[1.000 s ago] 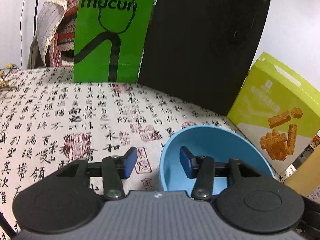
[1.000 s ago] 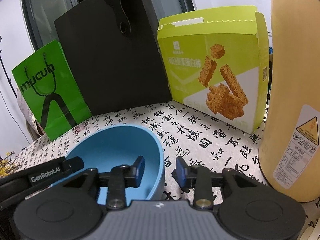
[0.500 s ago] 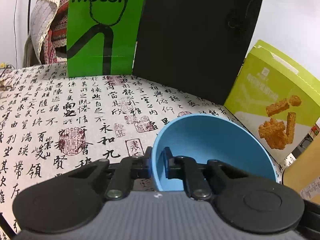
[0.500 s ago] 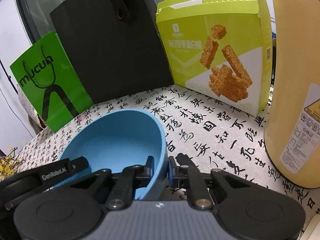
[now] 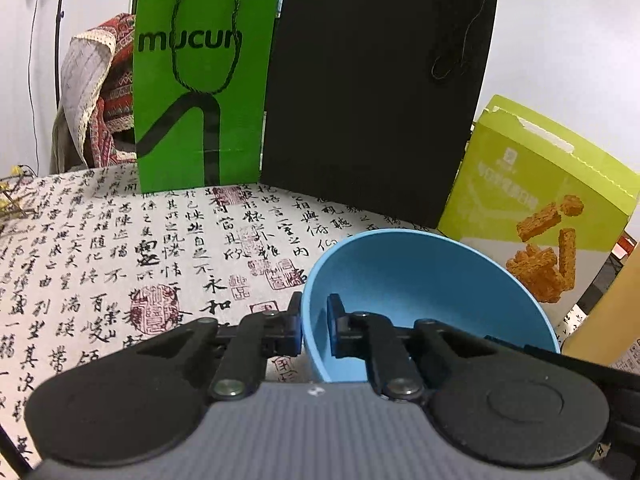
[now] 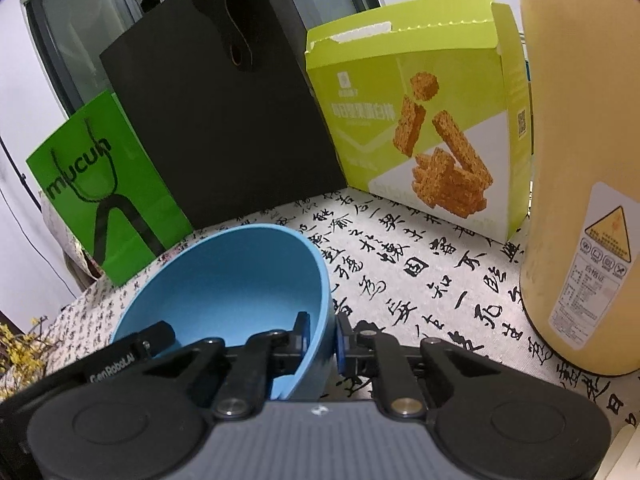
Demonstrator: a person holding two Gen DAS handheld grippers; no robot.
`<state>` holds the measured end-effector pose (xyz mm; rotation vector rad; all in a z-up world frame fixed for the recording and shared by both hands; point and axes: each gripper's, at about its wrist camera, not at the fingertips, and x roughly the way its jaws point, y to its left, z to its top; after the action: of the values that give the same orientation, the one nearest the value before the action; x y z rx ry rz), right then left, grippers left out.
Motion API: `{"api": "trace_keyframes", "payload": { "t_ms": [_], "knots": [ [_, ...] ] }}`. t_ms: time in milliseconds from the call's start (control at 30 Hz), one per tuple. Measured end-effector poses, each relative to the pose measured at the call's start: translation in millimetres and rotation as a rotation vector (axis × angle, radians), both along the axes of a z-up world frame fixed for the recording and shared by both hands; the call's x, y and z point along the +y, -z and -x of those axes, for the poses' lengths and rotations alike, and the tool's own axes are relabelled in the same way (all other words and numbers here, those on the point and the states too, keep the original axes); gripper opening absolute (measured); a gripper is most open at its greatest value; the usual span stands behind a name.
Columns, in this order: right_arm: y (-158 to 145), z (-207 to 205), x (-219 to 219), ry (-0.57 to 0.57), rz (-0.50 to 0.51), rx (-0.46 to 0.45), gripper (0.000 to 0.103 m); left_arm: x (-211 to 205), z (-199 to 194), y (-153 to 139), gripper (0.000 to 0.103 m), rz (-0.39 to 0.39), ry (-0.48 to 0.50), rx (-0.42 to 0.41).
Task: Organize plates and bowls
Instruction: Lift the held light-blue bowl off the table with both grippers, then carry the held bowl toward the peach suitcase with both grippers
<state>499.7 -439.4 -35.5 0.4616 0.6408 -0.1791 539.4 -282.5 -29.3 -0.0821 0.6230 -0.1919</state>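
A light blue bowl point(image 5: 424, 292) is held between both grippers over the calligraphy-print tablecloth point(image 5: 120, 256). My left gripper point(image 5: 314, 330) is shut on the bowl's left rim, one pad outside the wall and one inside. In the right wrist view the same blue bowl point(image 6: 232, 280) has my right gripper point(image 6: 323, 340) shut on its right rim in the same way. The left gripper's black body shows at the bowl's near left side in that view. The bowl looks tilted, and its underside is hidden.
A green paper bag point(image 5: 200, 88), a black paper bag point(image 5: 372, 92) and a lime snack box point(image 6: 420, 120) stand along the back. A tall tan cylinder with a label point(image 6: 580, 168) stands close on the right. A patterned cloth point(image 5: 100, 92) hangs at far left.
Both grippers went from open, astride the bowl's rim, to shut on it, and each has rolled a little. The background objects sit slightly differently in both views.
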Motion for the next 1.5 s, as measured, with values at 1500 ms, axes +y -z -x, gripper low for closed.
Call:
{"api": "trace_keyframes", "payload": {
  "t_ms": [1500],
  "knots": [
    [-74,143,66,-0.033,0.026,-0.092,0.013,60,149,-72,0.012,-0.001,-0.051,-0.086]
  ]
}}
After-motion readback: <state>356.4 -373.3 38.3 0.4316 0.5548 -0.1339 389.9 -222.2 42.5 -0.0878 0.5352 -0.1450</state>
